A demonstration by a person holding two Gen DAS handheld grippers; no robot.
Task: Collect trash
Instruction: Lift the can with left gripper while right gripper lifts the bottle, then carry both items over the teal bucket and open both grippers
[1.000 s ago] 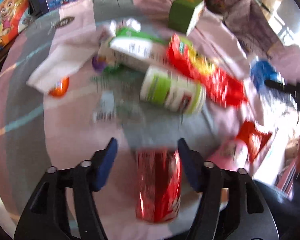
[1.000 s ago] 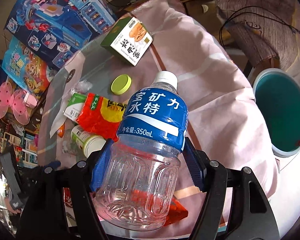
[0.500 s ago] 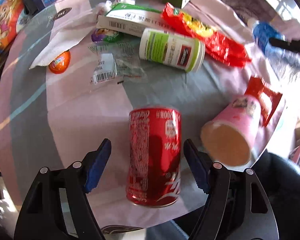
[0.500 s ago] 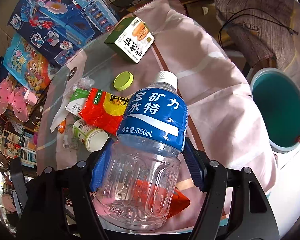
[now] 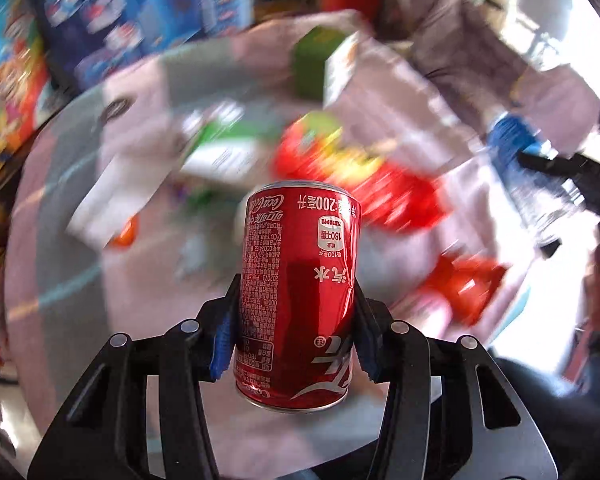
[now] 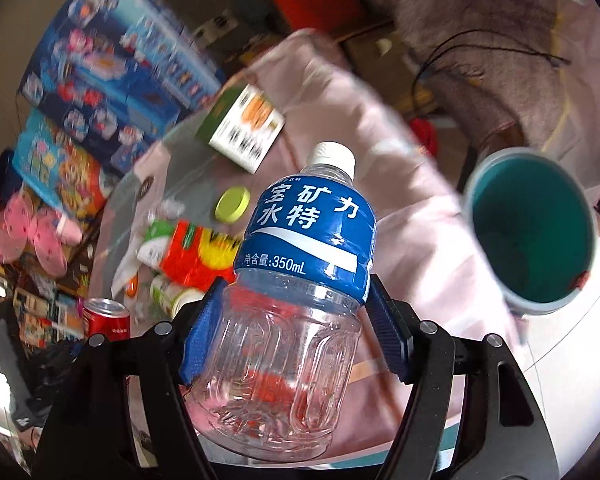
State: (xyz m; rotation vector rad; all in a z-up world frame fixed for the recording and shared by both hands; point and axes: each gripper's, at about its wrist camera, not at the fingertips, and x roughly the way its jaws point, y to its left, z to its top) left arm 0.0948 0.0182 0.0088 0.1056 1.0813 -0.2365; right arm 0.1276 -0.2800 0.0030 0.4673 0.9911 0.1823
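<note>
- Left gripper (image 5: 296, 332): black plastic frame, blue ribbed pads; the jaws have just been closing and now pinch a red soda can (image 5: 298, 292) by its sides.
- Red soda can: smooth glossy metal cylinder with white print, held clear of the table (image 5: 60, 264); also seen in the right wrist view (image 6: 107, 319).
- Right gripper (image 6: 296, 330): same build, jaws spread wide and clamped on a clear plastic bottle (image 6: 288, 340).
- Clear plastic bottle: ribbed transparent body, blue wrap label (image 6: 308, 236), white screw cap (image 6: 332, 158); it looks empty and is held above the table edge.
- Table: round, covered in pink and grey cloth, strewn with litter.
- Red snack wrapper (image 6: 198, 258): crinkled shiny film, lying near the table's middle.
- Yellow-green lid (image 6: 232, 204): flat disc, just beyond the wrapper.
- Green and white carton (image 6: 242, 128): rectangular card box at the far side.
- Teal bucket (image 6: 530, 236): round, pale rim, on the floor beside the table.
</note>
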